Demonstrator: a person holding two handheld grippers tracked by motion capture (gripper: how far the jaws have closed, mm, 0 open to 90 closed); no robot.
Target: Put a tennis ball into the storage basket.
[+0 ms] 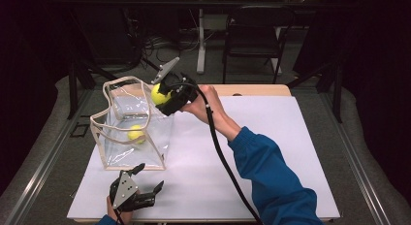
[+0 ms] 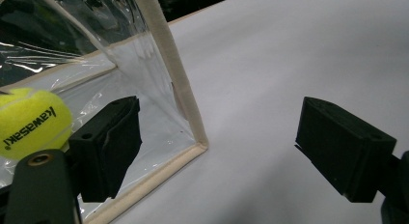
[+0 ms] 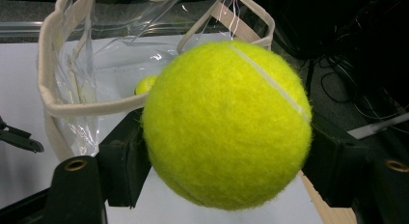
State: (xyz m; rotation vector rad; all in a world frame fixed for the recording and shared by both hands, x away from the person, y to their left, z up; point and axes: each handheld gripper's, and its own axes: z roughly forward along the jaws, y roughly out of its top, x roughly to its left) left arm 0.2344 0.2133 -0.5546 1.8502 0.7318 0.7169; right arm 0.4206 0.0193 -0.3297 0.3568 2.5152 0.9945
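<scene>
Bag stands on the sheet at the counter's left side. One ball inside the bag. Second ball in the right tool, above the bag's right rim. Left tool in front of the bag, near the front edge.

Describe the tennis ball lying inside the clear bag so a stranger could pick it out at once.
On the white table sheet stands a clear plastic bag with beige fabric trim, near its left edge. A yellow-green tennis ball lies on the bag's floor. Unlike the other yellow-green tennis ball, clamped in the right hand-held gripper above the bag's rim, nothing grips it.
</scene>
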